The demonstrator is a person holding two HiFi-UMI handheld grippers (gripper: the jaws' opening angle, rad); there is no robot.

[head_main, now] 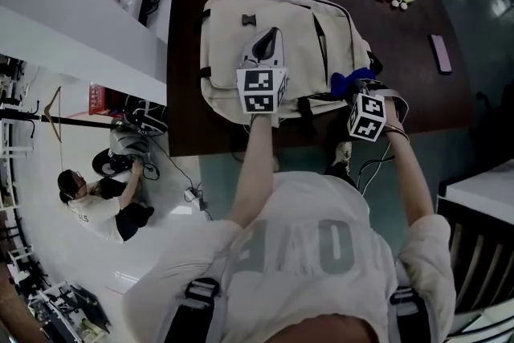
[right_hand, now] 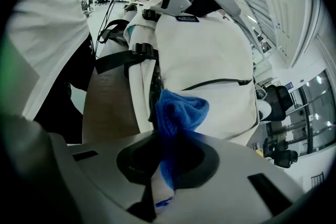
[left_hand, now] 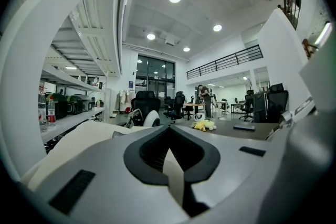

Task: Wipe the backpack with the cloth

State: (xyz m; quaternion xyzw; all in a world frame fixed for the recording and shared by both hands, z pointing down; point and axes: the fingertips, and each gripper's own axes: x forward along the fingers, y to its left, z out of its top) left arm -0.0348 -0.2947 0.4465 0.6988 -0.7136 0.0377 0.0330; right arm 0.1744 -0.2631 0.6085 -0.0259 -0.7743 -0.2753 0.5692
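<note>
— What was recorded in the head view?
— A cream backpack [head_main: 305,44] was seen lying flat on a dark table [head_main: 418,84]. The left gripper [head_main: 271,34] was held over its middle, and the right gripper [head_main: 359,86] at its near right corner, with a blue cloth [head_main: 347,81].
— And in the left gripper view?
— The jaws were found pressed together, with pale backpack fabric showing below them at the left.
— And in the right gripper view?
— The jaws were seen clamped on the cloth, which was bunched just at the backpack's side edge, near a black strap [right_hand: 123,60].
</note>
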